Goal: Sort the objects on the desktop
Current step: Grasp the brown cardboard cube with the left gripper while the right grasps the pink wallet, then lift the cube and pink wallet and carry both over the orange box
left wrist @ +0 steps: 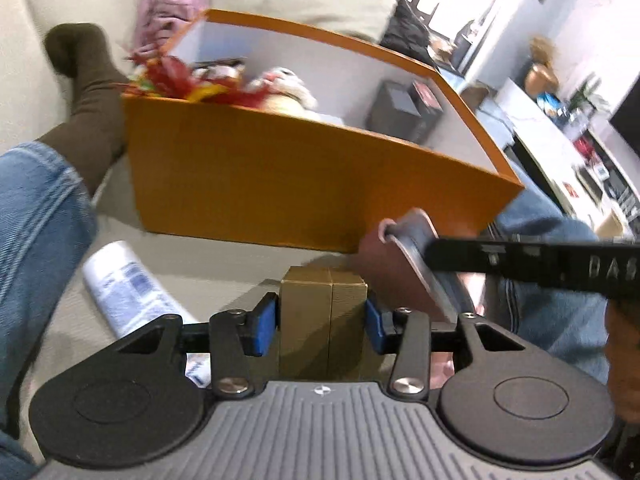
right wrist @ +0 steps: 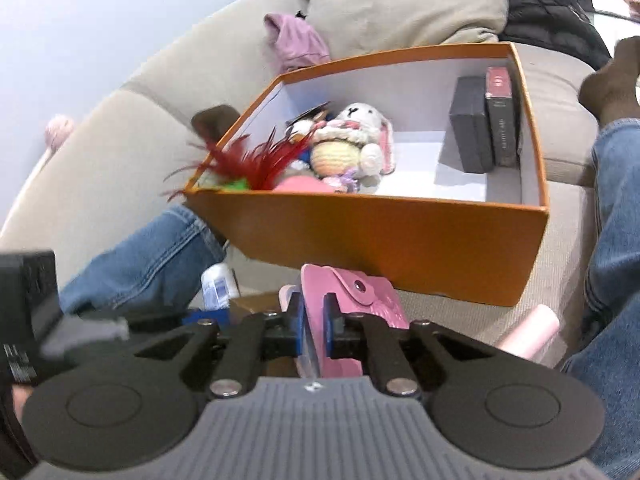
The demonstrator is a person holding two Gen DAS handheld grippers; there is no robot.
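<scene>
Watching from beside the sofa, I see both loads still outside the orange box (right wrist: 384, 236). Just before its near wall, the left gripper (left wrist: 322, 322) clamps a gold carton (left wrist: 323, 312), and the right gripper (right wrist: 312, 330) pinches a pink pouch (right wrist: 352, 300) by a thin edge. Lifted carelessly, either could catch that wall, or the pouch could slip and fall short of the box.

beige sofa (right wrist: 120, 136) – seen beneath everything | beige cushion (right wrist: 408, 4) – propped at the back | pink garment (right wrist: 296, 42) – crumpled beside the cushion | jeans-clad legs (left wrist: 36, 216) – stretched along both sides | dark socks (left wrist: 86, 80) – worn on the feet | black jacket (right wrist: 548, 8) – heaped behind
</scene>
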